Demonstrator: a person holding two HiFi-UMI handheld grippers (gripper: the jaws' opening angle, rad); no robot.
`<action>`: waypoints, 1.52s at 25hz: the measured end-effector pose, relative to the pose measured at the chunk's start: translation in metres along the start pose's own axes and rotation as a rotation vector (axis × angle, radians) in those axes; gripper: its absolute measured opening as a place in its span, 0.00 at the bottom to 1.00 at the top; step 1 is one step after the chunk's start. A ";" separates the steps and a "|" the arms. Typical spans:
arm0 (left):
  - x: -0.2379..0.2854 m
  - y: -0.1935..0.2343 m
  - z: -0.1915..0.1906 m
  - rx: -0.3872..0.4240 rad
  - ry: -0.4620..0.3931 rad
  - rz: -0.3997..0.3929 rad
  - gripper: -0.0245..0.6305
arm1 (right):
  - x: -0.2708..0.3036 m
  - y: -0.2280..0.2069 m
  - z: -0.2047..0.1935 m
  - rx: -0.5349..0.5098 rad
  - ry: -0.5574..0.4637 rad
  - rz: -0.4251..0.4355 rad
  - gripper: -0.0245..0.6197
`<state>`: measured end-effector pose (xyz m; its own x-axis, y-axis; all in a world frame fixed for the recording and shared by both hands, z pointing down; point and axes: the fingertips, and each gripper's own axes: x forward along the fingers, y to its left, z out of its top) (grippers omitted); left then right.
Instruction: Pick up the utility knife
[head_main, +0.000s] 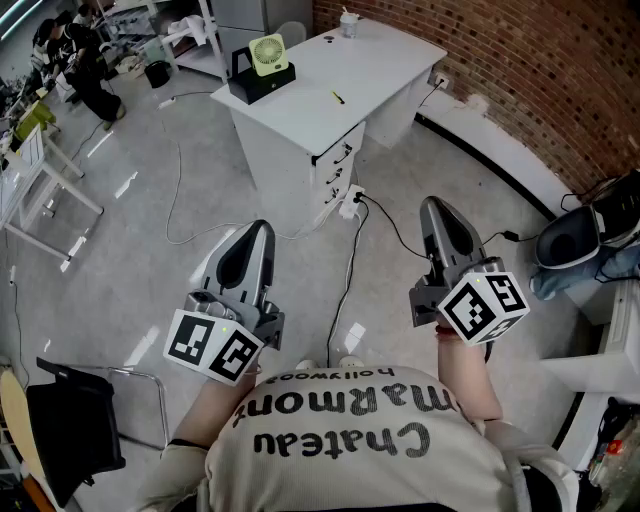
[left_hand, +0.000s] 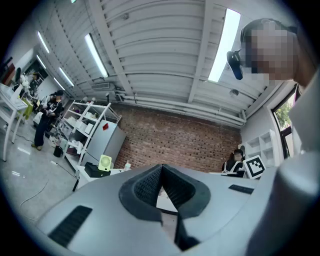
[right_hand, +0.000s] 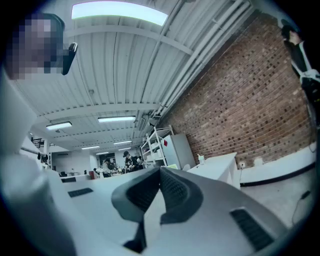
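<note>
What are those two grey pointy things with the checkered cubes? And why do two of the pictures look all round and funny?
A person, seen from a camera on their head, holds a tool in each hand. These are the left gripper and the right gripper. Each has two jaws that can pinch things. The patterned cubes are part of them. The two round pictures come from small cameras riding on each gripper, looking along its jaws. Both grippers are shut and hold nothing. Ahead stands a white desk with a little fan on a black box, a cup and a small thin thing too tiny to name.
</note>
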<state>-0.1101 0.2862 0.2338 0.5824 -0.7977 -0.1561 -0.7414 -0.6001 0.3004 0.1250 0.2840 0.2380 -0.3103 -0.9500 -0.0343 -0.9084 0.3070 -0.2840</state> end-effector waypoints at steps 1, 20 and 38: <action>-0.001 0.001 0.001 0.004 -0.002 0.001 0.04 | 0.001 0.002 0.000 0.002 -0.003 0.002 0.04; -0.033 0.015 0.033 0.054 -0.014 -0.088 0.04 | -0.007 0.045 -0.001 0.084 -0.115 -0.031 0.04; 0.028 0.072 0.026 0.050 -0.013 -0.039 0.04 | 0.092 0.027 0.003 0.036 -0.102 0.048 0.04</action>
<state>-0.1556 0.2197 0.2267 0.6070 -0.7742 -0.1790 -0.7341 -0.6326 0.2468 0.0731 0.2049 0.2240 -0.3217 -0.9356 -0.1452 -0.8817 0.3519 -0.3141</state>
